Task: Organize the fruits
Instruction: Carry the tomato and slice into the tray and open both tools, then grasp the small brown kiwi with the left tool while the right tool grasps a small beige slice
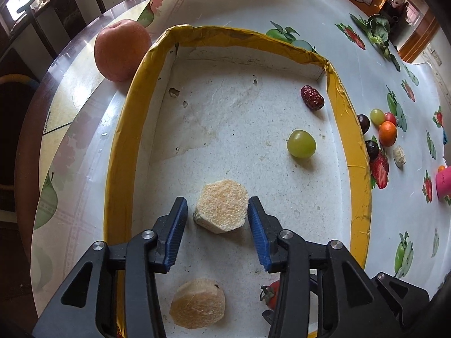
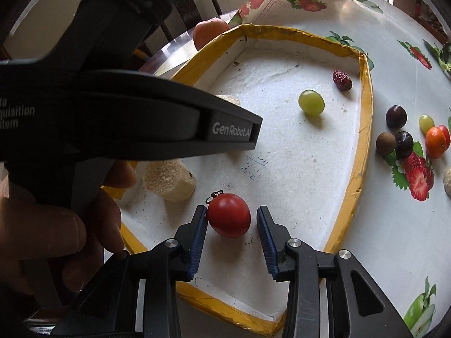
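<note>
A white tray with a yellow rim (image 1: 341, 107) (image 2: 363, 118) holds a green grape (image 1: 301, 143) (image 2: 311, 102), a red date (image 1: 312, 97) (image 2: 342, 80), two pale sugarcane chunks (image 1: 221, 209) (image 1: 197, 304) (image 2: 169, 180) and a red cherry tomato (image 2: 229, 215) (image 1: 274, 294). My left gripper (image 1: 217, 232) is open, its fingers on either side of the nearer-middle chunk. My right gripper (image 2: 232, 242) is open around the tomato; its left pad (image 2: 200, 233) is close to it.
A large peach-red apple (image 1: 122, 49) (image 2: 210, 32) sits outside the tray's far left corner. Loose small fruits lie right of the tray: dark grapes (image 2: 396, 117), a small orange (image 2: 435, 142), a brown longan (image 2: 385, 143). A pink object (image 1: 443, 181) is at the right.
</note>
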`<state>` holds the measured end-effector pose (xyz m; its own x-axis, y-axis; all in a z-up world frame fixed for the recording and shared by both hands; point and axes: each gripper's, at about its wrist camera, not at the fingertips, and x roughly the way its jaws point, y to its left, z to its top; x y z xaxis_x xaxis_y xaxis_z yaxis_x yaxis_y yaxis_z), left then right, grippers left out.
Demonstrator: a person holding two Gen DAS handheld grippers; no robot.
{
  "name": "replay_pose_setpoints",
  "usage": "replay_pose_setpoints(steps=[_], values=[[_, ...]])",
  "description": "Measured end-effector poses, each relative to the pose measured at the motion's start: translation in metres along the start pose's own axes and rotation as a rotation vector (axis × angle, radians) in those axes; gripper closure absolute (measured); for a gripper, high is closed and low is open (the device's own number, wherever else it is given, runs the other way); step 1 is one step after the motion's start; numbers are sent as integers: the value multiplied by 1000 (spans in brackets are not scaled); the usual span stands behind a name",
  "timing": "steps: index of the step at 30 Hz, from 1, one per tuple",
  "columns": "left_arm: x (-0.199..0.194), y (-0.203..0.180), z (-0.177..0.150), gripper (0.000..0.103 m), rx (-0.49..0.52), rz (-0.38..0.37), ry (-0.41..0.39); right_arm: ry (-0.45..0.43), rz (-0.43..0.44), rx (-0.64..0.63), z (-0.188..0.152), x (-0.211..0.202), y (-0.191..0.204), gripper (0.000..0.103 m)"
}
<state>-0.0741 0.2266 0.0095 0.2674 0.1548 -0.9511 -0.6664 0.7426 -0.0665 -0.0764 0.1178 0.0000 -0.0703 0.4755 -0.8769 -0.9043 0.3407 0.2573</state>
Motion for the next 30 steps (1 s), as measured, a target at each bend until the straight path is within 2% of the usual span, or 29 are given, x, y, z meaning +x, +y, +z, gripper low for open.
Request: replay_pose_setpoints(steps=[2,8,13,22,30], values=[[-5,1,1,48,-8,-4,-17,-25,8,9,-1,-11,-3,62],[-20,7,4,48,-36,-30,-39,-115,0,36,-10,-54,-17,61],[-29,3,0,48,-40,-47,-50,-166,-23,111,-21,-85,-42,61],[-50,-43,-2,48,30,-116,-75,-209,-94,269,-50,-116,-98,60],[-57,-99,-9,48,117,-197,-65,-236,-149,349,-69,-135,-131,60]])
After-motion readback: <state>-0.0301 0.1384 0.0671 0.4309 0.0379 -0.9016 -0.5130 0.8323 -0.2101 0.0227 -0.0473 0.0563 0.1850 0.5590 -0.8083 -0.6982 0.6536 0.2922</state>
